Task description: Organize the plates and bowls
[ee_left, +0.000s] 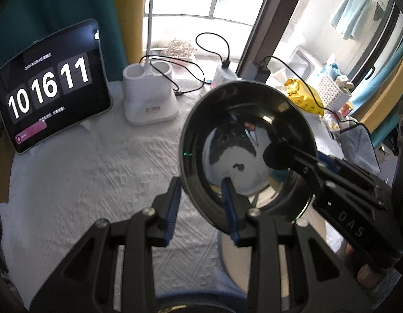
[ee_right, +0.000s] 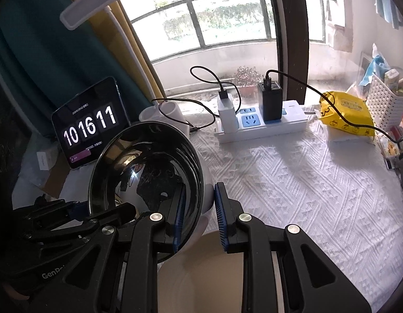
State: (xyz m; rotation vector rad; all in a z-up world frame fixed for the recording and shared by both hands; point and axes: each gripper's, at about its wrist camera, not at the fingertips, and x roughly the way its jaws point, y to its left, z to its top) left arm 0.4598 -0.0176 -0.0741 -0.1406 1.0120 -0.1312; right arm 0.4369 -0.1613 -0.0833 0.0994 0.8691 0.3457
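1. A table covered with a white textured cloth (ee_right: 292, 182) stands before a large window; teal and yellow curtains hang at the left.
2. At the back of the table are a tablet showing a flip clock (ee_left: 49, 86), a white lamp base with two cups (ee_left: 149, 94), a white power strip with chargers plugged in (ee_right: 264, 124), a yellow packet (ee_right: 347, 116) and a white perforated basket (ee_right: 384, 104).
3. A shiny round stainless-steel bowl (ee_left: 243, 143) is held tilted above the cloth, its hollow facing the left wrist camera.
4. The left gripper (ee_left: 202, 210) is clamped on the bowl's near rim, one blue pad inside and one outside.
5. The right gripper (ee_right: 199, 217) grasps the opposite rim the same way, its left pad inside the bowl and its right pad outside.
6. A pale beige plate (ee_right: 209, 268) lies on the cloth just below the bowl, under the right gripper.
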